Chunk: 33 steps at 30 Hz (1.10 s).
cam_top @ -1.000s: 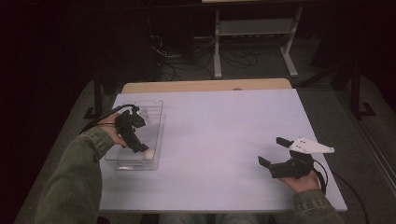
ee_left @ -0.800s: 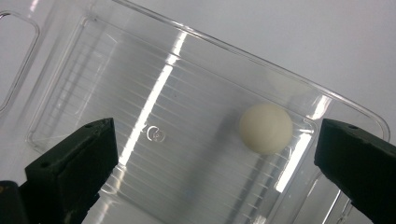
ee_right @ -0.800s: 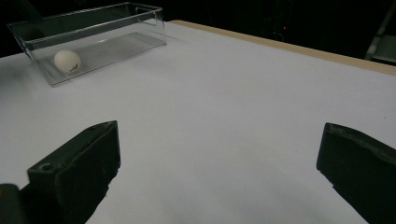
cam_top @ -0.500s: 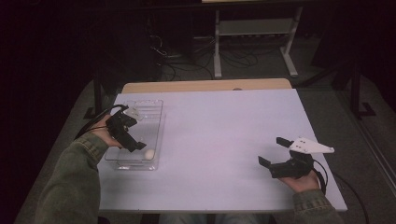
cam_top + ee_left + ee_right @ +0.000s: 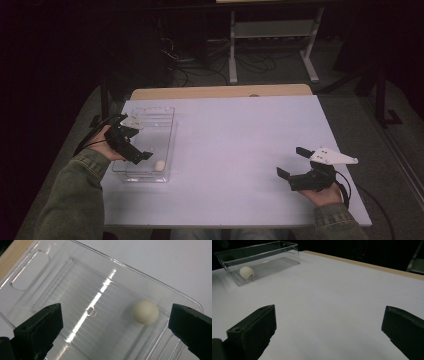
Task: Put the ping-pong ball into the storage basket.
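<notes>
White ball (image 5: 159, 164) loose in clear tray (image 5: 167, 125), left gripper (image 5: 135, 152) and right gripper (image 5: 290, 165) both wide apart

clear tray (image 5: 75, 277) corners cut off, ball (image 5: 246, 272) marking too small to read

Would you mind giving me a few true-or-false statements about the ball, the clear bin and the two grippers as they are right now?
1. The white ball lies inside the clear bin. True.
2. The left gripper is clamped on the ball. False: its jaws are open and the ball lies loose on the bin floor.
3. The right gripper is open, holding nothing. True.
4. The bin sits on the person's right side of the table. False: it sits at the left edge.
5. The ball rests at the bin's end nearer the person. True.
</notes>
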Each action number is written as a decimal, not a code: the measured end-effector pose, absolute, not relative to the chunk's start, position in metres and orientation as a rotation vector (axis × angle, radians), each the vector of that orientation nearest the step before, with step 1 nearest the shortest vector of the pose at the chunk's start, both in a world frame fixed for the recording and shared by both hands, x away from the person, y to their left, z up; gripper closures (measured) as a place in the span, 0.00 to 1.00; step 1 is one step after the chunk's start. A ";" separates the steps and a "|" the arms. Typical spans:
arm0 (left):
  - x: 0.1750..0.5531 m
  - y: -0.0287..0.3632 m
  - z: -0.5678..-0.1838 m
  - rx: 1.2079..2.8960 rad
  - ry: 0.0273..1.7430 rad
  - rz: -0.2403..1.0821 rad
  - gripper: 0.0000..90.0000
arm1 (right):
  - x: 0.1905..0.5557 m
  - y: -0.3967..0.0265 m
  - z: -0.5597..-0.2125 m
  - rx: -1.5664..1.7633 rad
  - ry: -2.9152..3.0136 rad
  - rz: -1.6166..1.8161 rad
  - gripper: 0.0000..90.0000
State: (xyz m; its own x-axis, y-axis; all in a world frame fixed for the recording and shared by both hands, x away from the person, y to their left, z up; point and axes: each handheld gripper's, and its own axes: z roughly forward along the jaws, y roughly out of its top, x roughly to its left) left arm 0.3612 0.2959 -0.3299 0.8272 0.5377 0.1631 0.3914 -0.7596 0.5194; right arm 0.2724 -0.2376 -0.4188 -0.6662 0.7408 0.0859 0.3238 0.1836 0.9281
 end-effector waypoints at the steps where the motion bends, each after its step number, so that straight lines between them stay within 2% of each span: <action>1: 0.361 0.297 -0.329 2.530 0.686 0.425 0.00 | 0.272 -0.238 -0.419 1.002 2.082 1.482 0.00; 14: 0.355 0.293 -0.336 2.450 0.691 0.430 0.00 | 0.272 -0.237 -0.419 1.000 2.085 1.480 0.00; 19: 0.348 0.295 -0.336 2.350 0.697 0.411 0.00 | 0.273 -0.237 -0.419 0.998 2.088 1.480 0.00; 33: 0.333 0.309 -0.340 2.223 0.749 0.470 0.00 | 0.272 -0.237 -0.419 0.999 2.089 1.478 0.00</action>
State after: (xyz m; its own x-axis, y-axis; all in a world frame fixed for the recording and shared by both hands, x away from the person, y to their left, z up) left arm 0.3334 0.3093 -0.3401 0.7633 0.6378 0.1024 0.3704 -0.5620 0.7396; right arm 0.2724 -0.2367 -0.4190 -0.6686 0.7389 0.0835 0.3247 0.1891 0.9267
